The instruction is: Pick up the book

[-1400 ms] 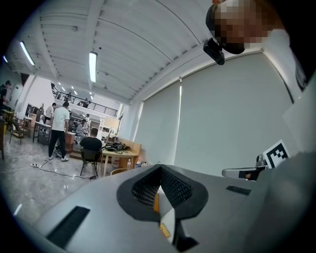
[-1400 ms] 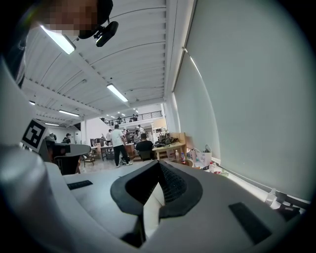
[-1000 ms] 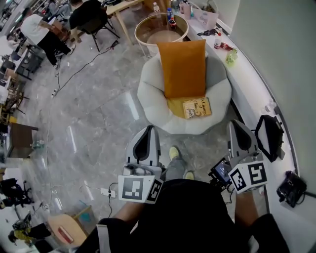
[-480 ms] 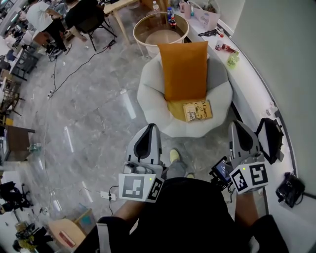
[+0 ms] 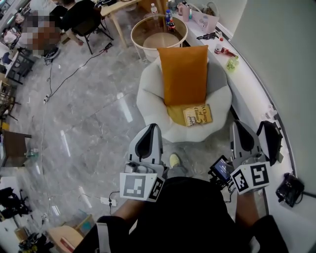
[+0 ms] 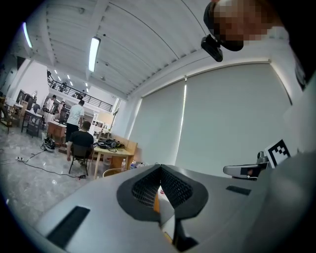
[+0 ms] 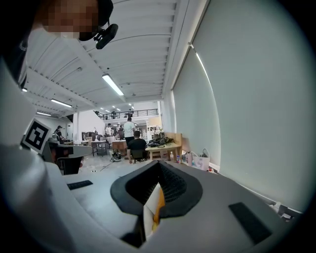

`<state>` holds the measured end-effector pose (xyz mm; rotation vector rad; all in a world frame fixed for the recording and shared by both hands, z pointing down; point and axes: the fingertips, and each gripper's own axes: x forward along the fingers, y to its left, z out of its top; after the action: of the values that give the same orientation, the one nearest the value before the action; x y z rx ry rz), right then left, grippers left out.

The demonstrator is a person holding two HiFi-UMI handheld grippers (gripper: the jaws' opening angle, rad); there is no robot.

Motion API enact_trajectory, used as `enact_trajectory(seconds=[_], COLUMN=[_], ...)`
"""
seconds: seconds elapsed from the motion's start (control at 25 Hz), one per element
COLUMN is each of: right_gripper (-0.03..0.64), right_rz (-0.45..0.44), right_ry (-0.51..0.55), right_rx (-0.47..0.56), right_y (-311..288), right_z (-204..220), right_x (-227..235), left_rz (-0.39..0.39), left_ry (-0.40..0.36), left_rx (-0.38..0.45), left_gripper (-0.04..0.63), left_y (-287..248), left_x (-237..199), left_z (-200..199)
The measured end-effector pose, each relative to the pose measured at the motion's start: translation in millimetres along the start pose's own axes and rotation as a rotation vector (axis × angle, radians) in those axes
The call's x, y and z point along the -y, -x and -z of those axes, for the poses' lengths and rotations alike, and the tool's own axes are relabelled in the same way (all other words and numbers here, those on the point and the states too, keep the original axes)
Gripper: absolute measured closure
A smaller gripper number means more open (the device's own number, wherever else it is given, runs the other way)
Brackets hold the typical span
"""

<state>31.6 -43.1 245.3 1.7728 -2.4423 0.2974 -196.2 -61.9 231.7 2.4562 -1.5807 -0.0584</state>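
A yellow book (image 5: 197,115) lies flat on the seat of a pale round armchair (image 5: 148,99), in front of an upright orange cushion (image 5: 183,74). My left gripper (image 5: 147,139) is shut and empty, held near the chair's front left edge, short of the book. My right gripper (image 5: 242,138) is also shut and empty, to the right of the chair's front. In the left gripper view the gripper (image 6: 159,190) shows its jaws together. The right gripper view shows the right gripper (image 7: 157,185) the same way, with a sliver of chair and cushion beyond.
A round glass side table (image 5: 159,30) stands behind the chair. A white curved ledge (image 5: 249,84) with small items runs along the right wall, with a black bag (image 5: 271,138) beside my right gripper. People sit at desks (image 5: 74,15) at far left. Cables cross the marble floor (image 5: 84,113).
Both grippers and the person have moved forward toward the armchair; the chair and book sit nearer to the grippers. Both jaws stay shut.
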Motion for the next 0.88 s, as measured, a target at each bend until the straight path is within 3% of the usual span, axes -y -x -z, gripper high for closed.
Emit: enact_trajectory(seconds=[0.6, 0.88], right_gripper=[0.603, 0.603], right_rz=[0.013, 0.028], right_ry=[0.055, 0.057], right_rx=[0.005, 0.007], right_y=[-34, -35], right_z=[-10, -13], right_x=[-17, -5], left_rz=[0.022, 0.036], left_ry=[0.025, 0.028], left_rx=[0.002, -0.003], left_gripper=[0.584, 0.584], left_y=[-17, -29], left_x=[-33, -26], left_z=[5, 6])
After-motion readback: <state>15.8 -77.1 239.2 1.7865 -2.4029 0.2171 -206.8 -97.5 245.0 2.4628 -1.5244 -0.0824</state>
